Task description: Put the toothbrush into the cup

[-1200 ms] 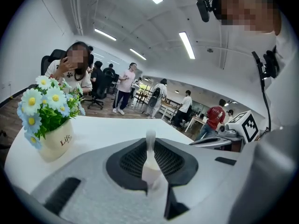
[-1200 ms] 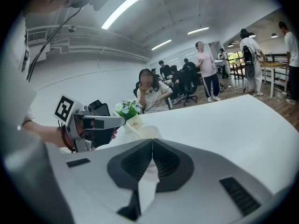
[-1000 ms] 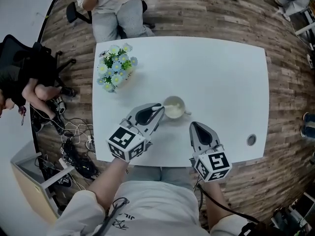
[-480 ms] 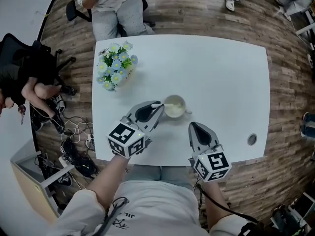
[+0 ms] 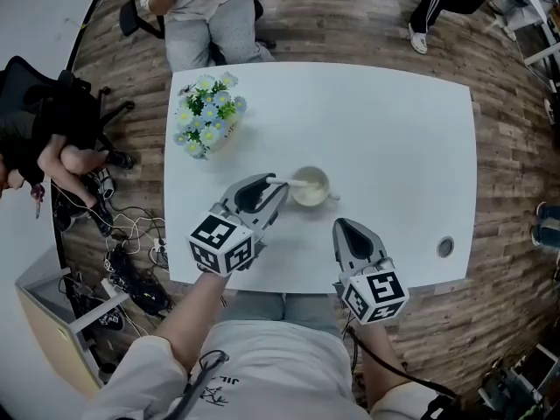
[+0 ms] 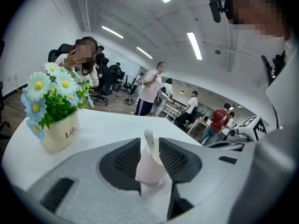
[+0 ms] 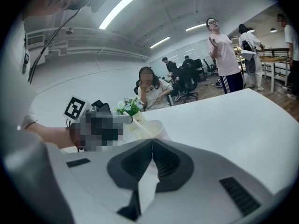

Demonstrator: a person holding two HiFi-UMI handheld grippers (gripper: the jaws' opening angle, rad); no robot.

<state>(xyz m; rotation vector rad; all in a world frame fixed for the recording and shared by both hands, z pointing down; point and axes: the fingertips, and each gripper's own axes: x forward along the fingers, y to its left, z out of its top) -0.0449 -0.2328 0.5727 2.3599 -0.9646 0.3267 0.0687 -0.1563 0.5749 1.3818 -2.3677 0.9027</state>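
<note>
A cream cup (image 5: 311,188) stands on the white table (image 5: 394,138), near its front middle. The pale toothbrush (image 5: 290,182) leans with its far end in the cup and its near end toward my left gripper (image 5: 278,187). That gripper's jaws are opening. In the left gripper view the toothbrush (image 6: 149,141) stands in the gap before the cup (image 6: 150,167), and the pads do not press it. My right gripper (image 5: 343,227) is shut and empty, right of the cup and nearer the table's front edge. In the right gripper view the cup (image 7: 152,129) lies ahead.
A pot of blue and white flowers (image 5: 208,121) stands at the table's back left. A round cable hole (image 5: 446,248) sits near the front right corner. A person sits at the far edge (image 5: 206,11); another walks at the upper right (image 5: 442,7).
My left gripper's jaws have spread apart off the toothbrush, which now leans in the cup. The right gripper has stayed put. A walking person has come into view at the upper right.
</note>
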